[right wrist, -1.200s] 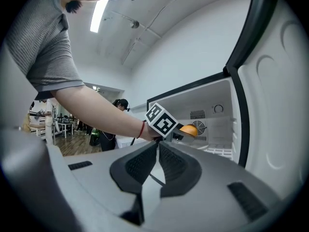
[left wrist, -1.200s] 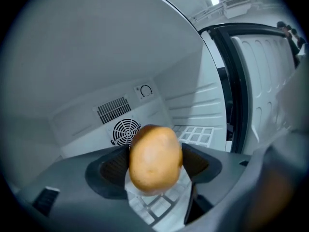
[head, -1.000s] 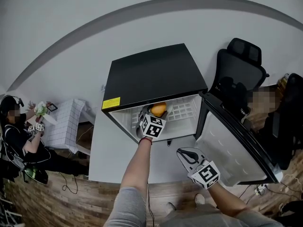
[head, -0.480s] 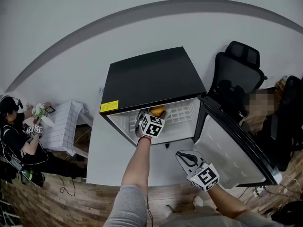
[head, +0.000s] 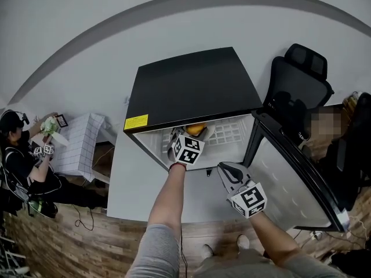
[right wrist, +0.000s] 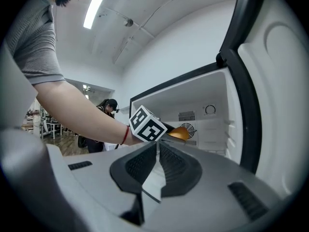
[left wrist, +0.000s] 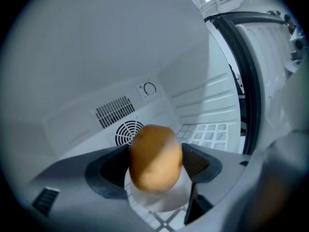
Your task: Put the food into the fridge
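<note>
White wall is seen behind a black fridge (head: 191,88) that is set on a white tabletop (head: 130,178), with its door (head: 290,178) swung open to the right. Since a second ago the left hand-held gripper (head: 191,136) has been pushed deeper inside, so the round orange food (left wrist: 154,156) is now half hidden under the fridge top in the head view. The food is clamped between the two jaws over the white shelf (left wrist: 207,132); whether it is touching the shelf cannot be told. The right hand-held gripper (right wrist: 158,153) has been brought closer to the open door, its jaws pressed together with nothing in them. This food is judged almost put away: it only has to be set down and let go.
</note>
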Demonstrator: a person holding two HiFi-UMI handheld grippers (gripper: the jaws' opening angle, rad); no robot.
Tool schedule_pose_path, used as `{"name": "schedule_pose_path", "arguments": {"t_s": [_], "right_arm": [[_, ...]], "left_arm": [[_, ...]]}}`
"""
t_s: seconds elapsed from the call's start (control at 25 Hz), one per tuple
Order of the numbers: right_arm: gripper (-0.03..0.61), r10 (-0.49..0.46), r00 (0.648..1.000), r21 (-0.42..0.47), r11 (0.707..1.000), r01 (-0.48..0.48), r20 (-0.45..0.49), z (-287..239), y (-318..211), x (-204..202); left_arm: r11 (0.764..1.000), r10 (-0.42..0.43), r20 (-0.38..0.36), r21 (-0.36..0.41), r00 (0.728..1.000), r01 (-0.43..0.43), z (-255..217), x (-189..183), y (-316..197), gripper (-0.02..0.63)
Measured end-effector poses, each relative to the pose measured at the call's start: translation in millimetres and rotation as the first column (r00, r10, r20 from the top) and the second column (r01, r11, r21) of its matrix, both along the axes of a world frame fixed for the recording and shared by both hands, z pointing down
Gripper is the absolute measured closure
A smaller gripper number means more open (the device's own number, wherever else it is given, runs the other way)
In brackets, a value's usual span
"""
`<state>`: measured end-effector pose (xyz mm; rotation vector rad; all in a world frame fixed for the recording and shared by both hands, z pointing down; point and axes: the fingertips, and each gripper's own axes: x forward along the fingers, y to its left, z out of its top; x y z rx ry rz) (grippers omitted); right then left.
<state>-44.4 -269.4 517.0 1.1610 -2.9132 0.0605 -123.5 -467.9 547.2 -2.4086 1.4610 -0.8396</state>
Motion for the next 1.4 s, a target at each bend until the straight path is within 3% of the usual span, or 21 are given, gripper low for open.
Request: {"name": "schedule_pose_path", "arguments": {"t_s": [0.2, 0.6, 1.16, 1.4], "right_arm": [[0.565, 0.004, 1.000, -0.012, 1.000, -0.004, -0.007, 7.0, -6.5, -2.8], [0.565, 0.002, 1.000, -0.017, 1.000, -0.002, -0.021, 12.3, -9.5, -4.2], [0.565, -0.002, 1.000, -0.001, 1.000, 0.002, -0.027, 5.6, -4.1, -2.1], [0.565, -0.003, 0.999, 0.017, 1.000, 0.004, -0.032, -4.4, 1.0, -3.7]], "left_arm": [[0.999, -0.002, 0.070, -0.047, 0.998, 0.005, 14.2, -2.8, -1.8, 0.261], [0.997, -0.006, 0.072, -0.079, 0.997, 0.011, 25.5, 0.1, -3.0, 0.258], [0.998, -0.049, 0.021, -0.038, 0.999, 0.050, 11.9, -15.1, 10.8, 0.258], [1.000, -0.022, -0.008, 0.002, 1.000, 0.022, -1.5, -12.1, 41.7, 0.259]]}}
